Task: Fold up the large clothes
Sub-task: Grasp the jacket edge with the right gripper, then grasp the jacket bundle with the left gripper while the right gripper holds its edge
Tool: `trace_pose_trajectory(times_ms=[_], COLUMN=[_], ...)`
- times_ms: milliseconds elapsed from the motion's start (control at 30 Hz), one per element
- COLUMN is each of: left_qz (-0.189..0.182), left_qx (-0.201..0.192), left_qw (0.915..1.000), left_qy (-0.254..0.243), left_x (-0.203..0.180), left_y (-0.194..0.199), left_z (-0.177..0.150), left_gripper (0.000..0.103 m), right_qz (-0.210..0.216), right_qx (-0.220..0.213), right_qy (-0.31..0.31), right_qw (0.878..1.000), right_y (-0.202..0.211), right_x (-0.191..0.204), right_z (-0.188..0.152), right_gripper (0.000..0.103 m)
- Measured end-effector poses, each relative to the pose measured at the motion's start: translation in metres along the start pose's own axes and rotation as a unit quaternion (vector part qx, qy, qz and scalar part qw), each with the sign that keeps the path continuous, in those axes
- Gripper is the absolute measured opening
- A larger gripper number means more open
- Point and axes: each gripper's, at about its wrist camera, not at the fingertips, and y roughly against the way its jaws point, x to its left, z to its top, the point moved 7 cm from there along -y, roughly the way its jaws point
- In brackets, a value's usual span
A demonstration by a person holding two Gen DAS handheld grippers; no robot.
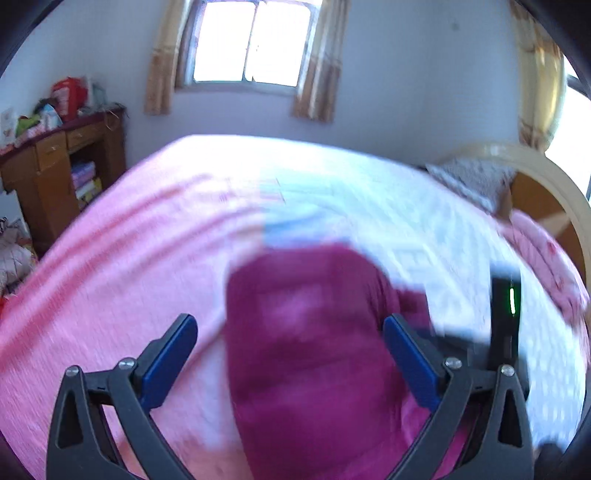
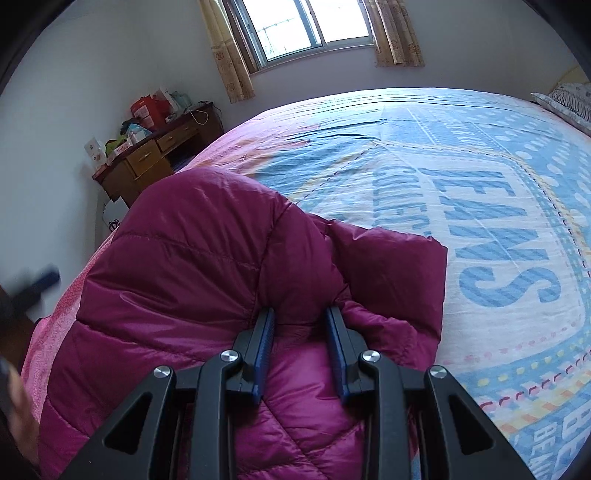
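A magenta quilted down jacket point(image 2: 192, 266) lies on the bed near its front edge. In the blurred left wrist view the jacket point(image 1: 314, 332) sits between and beyond my left gripper's point(image 1: 290, 325) wide-open fingers, which hold nothing. My right gripper point(image 2: 300, 314) has its blue-padded fingers narrowly apart, pinching a bunched fold of the jacket between them. The right gripper's black body point(image 1: 504, 317) shows at the right of the left wrist view. The left gripper's blue fingertip point(image 2: 44, 278) appears blurred at the left edge of the right wrist view.
The bed point(image 2: 480, 229) has a pink and blue printed cover with large letters. A cluttered wooden desk point(image 2: 155, 155) stands at the far left by the wall. A pillow point(image 2: 569, 99) and curved headboard point(image 1: 546, 177) are at the right. A window point(image 2: 306, 26) is ahead.
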Motion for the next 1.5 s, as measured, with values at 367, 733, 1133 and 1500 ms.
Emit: trace_pose_trajectory(times_ms=[367,733,1133,1500], left_qz=[0.177,0.215,0.114,0.037], left_qx=[0.078,0.068,0.060,0.120], left_qw=[0.9804,0.9714,0.9914,0.9886], left_qy=[-0.039,-0.074,0.023,0.082], left_x=[0.029,0.027,0.055,0.064], left_y=[-0.119,-0.118,-0.036,-0.030], left_z=[-0.013,-0.017,-0.030,-0.073], left_gripper=[0.103,0.103,0.103,0.103], right_qz=[-0.001,-0.001,0.004,0.030], right_qx=[-0.006,0.000,-0.011,-0.038], right_qy=[0.004,0.002,-0.006,-0.049], right_qw=[1.000,1.000,1.000,0.998], right_y=[0.006,0.005,0.010,0.071], right_x=[0.002,0.004,0.001,-0.009], right_z=[0.000,-0.002,0.000,0.007], right_gripper=[0.030,0.030,0.030,0.065])
